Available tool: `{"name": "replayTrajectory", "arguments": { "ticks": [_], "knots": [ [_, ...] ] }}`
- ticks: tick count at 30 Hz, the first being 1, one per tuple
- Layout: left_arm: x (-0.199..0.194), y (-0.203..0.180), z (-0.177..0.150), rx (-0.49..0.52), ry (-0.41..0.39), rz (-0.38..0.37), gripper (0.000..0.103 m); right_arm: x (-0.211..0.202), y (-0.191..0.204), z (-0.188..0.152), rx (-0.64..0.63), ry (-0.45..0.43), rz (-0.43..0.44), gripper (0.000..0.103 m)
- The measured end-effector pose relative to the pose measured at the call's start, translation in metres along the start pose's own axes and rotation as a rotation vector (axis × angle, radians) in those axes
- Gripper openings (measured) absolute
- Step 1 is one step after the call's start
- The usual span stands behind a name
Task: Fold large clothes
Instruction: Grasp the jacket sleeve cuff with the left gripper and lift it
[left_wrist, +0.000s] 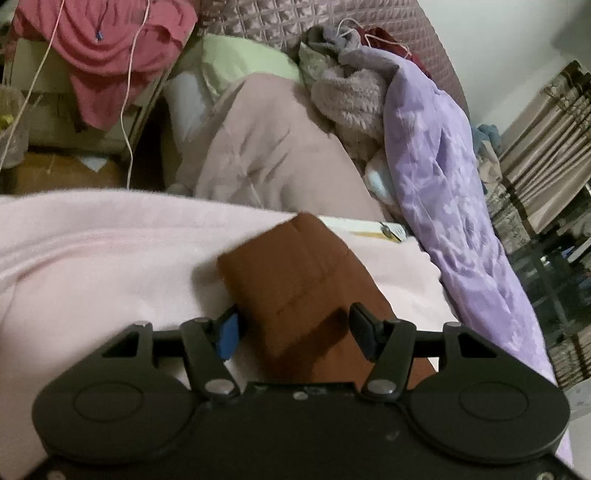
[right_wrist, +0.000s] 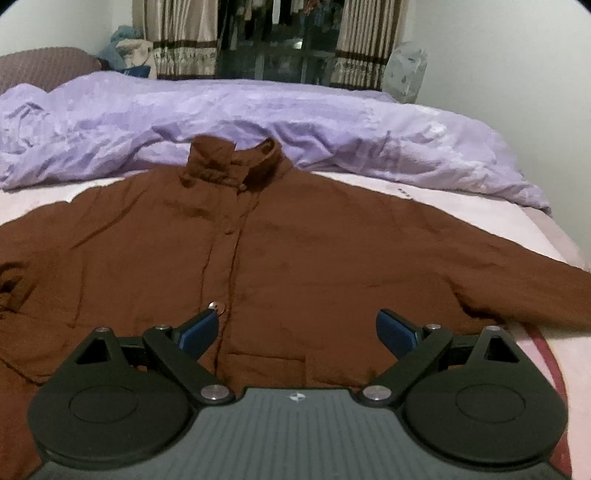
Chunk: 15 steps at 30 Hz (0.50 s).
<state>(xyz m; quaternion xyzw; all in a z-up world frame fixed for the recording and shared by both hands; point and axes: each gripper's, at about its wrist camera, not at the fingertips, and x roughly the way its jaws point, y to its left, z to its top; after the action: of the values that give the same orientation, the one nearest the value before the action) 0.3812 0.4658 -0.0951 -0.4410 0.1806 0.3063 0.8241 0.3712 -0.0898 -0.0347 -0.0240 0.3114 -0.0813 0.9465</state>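
A brown button-up jacket (right_wrist: 295, 240) lies front up and spread out on the pink sheet (right_wrist: 406, 188), its collar (right_wrist: 236, 158) at the far side and both sleeves out to the sides. My right gripper (right_wrist: 295, 314) hovers open over the jacket's lower front, beside a button (right_wrist: 216, 306), with nothing between its fingers. In the left wrist view the end of one brown sleeve (left_wrist: 295, 266) lies flat on the sheet (left_wrist: 92, 258). My left gripper (left_wrist: 294, 312) stands about half open astride that sleeve, and its blue pad (left_wrist: 229, 336) sits at the sleeve's edge without a clear pinch.
A crumpled purple duvet (right_wrist: 258, 110) runs along the far side of the bed, also seen as the purple duvet (left_wrist: 443, 184). Pillows and fleecy bedding (left_wrist: 347, 99) pile at the headboard. A pink-red garment (left_wrist: 110, 55) drapes over a bedside stand with hanging cords. Curtains (right_wrist: 177, 37) hang behind.
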Motion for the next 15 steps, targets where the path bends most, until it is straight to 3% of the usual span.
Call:
{"name": "replayTrajectory", "arguments": {
  "ticks": [1, 4, 7, 10, 15],
  "knots": [
    [0.002, -0.001, -0.001, 0.004, -0.004, 0.002, 0.057, 0.004, 0.001, 0.0, -0.002, 0.008, 0.002, 0.103],
    [0.004, -0.001, -0.004, -0.03, -0.002, 0.017, 0.03, 0.012, 0.001, 0.0, -0.007, 0.025, 0.012, 0.103],
    [0.003, -0.012, -0.004, -0.02, -0.022, 0.009, 0.014, 0.014, -0.003, -0.001, 0.0, 0.026, 0.014, 0.103],
    [-0.017, -0.042, -0.008, 0.051, -0.069, -0.038, 0.011, 0.014, -0.013, 0.002, 0.019, 0.018, 0.014, 0.103],
    [-0.067, -0.127, -0.033, 0.18, -0.094, -0.24, 0.011, 0.008, -0.036, 0.003, 0.068, 0.004, 0.04, 0.103]
  ]
}}
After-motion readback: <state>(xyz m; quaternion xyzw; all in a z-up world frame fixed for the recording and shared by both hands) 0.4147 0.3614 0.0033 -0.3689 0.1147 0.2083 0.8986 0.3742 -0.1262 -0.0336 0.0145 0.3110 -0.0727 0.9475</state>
